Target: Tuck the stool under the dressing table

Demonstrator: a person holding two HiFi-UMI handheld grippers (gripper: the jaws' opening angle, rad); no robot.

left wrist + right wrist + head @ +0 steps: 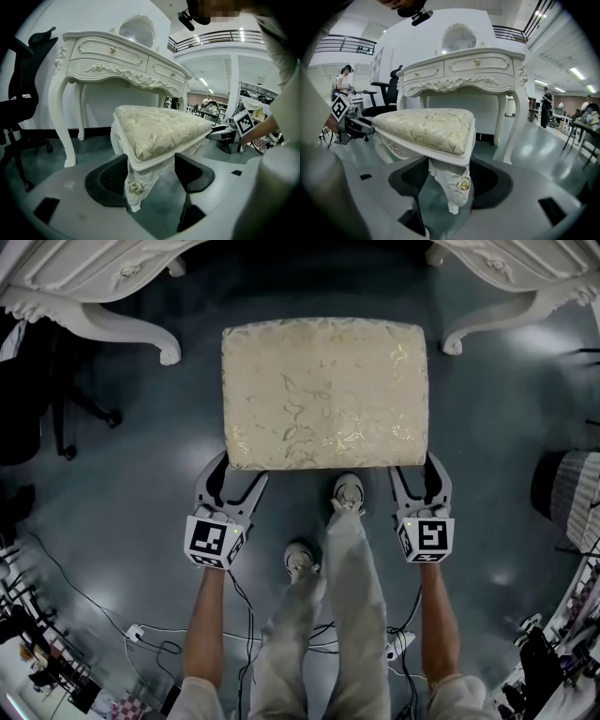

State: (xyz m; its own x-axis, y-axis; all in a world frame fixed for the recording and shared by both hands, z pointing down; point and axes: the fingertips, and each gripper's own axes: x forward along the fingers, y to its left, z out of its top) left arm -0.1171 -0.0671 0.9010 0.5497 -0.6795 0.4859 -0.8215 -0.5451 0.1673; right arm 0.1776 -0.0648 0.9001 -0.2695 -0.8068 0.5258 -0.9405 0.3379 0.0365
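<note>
The stool [323, 390], white-framed with a cream and gold floral cushion, stands on the grey floor just in front of the white carved dressing table [84, 277]; the table's top edge crosses the far side of the head view. My left gripper [232, 480] straddles the stool's near left corner. In the left gripper view the carved leg [133, 187] stands between the jaws, against the left pad and apart from the right one. My right gripper [418, 480] straddles the near right corner, its jaws wide around that leg [457, 185]. Both grippers are open.
The table's curved front legs [141, 334] [478, 329] flank the gap beyond the stool. A black office chair [37, 399] stands at the left. The person's feet [349, 491] are between the grippers. Cables [141, 634] lie on the floor behind.
</note>
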